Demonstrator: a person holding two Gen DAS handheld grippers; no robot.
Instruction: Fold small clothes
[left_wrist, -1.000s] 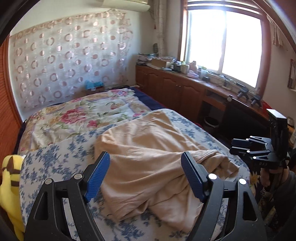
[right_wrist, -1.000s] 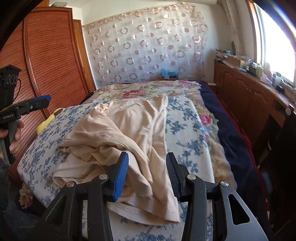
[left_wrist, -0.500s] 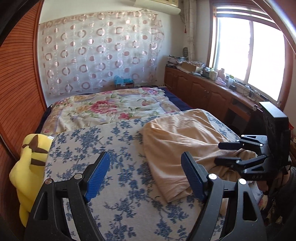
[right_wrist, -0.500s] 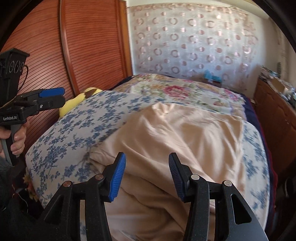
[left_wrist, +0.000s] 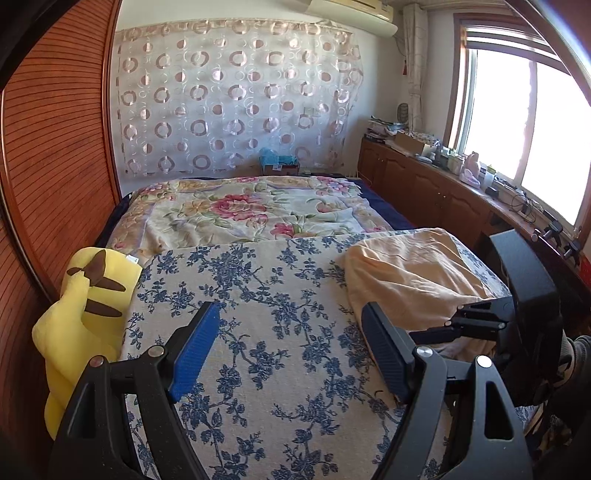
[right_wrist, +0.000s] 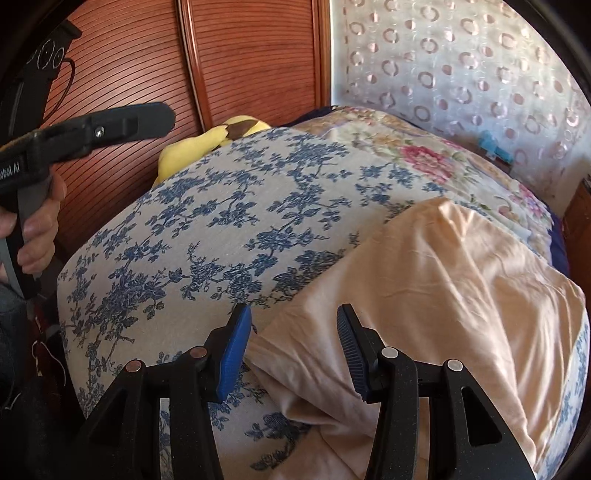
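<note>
A peach garment (left_wrist: 410, 273) lies crumpled on the near right part of the blue-flowered bedsheet (left_wrist: 266, 295). My left gripper (left_wrist: 290, 325) hangs open over bare sheet to the left of the garment, with nothing between its fingers. My right gripper (right_wrist: 291, 325) is open and points down at the garment's (right_wrist: 443, 280) near left edge; the cloth lies below the gap and the pads do not press on it. In the left wrist view the right gripper (left_wrist: 443, 321) sits low over the garment's near end. In the right wrist view the left gripper (right_wrist: 147, 120) is up at the left, held by a hand (right_wrist: 37, 225).
A yellow plush toy (left_wrist: 85, 306) leans at the bed's left edge against the wooden slatted wardrobe door (left_wrist: 48, 147). A flowered quilt (left_wrist: 251, 210) covers the far half of the bed. Wooden cabinets (left_wrist: 424, 181) with clutter run under the window on the right.
Both grippers swung left across the bed. The left one went from over the garment to over bare sheet. The right one now aims at the garment's left edge, jaws slightly wider.
</note>
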